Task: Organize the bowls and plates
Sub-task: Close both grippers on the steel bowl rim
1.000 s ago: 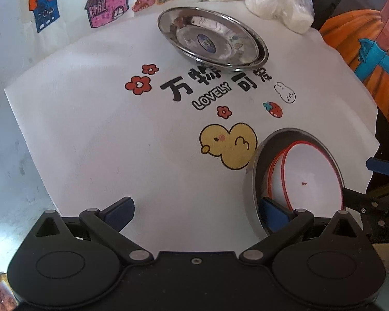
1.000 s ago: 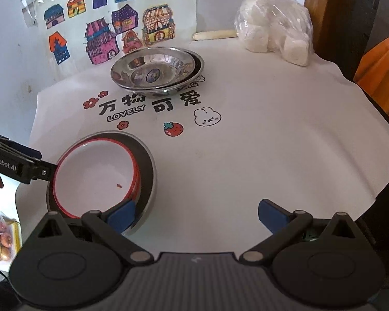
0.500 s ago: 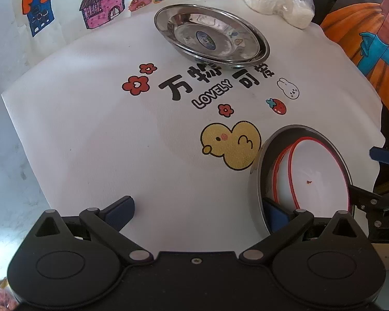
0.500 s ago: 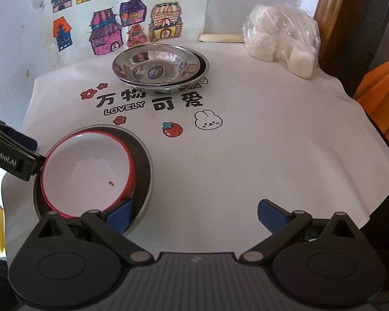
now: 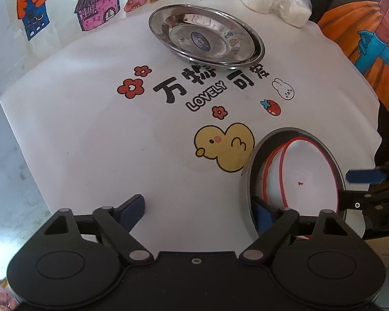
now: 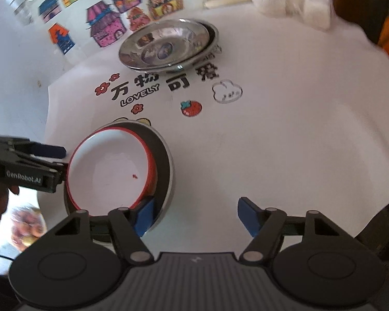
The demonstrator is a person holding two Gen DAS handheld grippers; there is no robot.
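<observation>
The left gripper [image 5: 198, 207] is spread wide and grasps nothing: its right finger [image 5: 263, 216] sits inside the grey bowl [image 5: 247, 181], its left finger over the white cloth [image 5: 90, 134]. To the right of the yellow duck [image 5: 224, 150] printed on the cloth, that grey bowl holds two white plates with red rims [image 5: 308, 173], and the steel plates [image 5: 207, 39] are stacked well beyond the duck. The right gripper [image 6: 197, 216] is also released, with its left finger [image 6: 145, 216] inside the grey bowl [image 6: 166, 165].
</observation>
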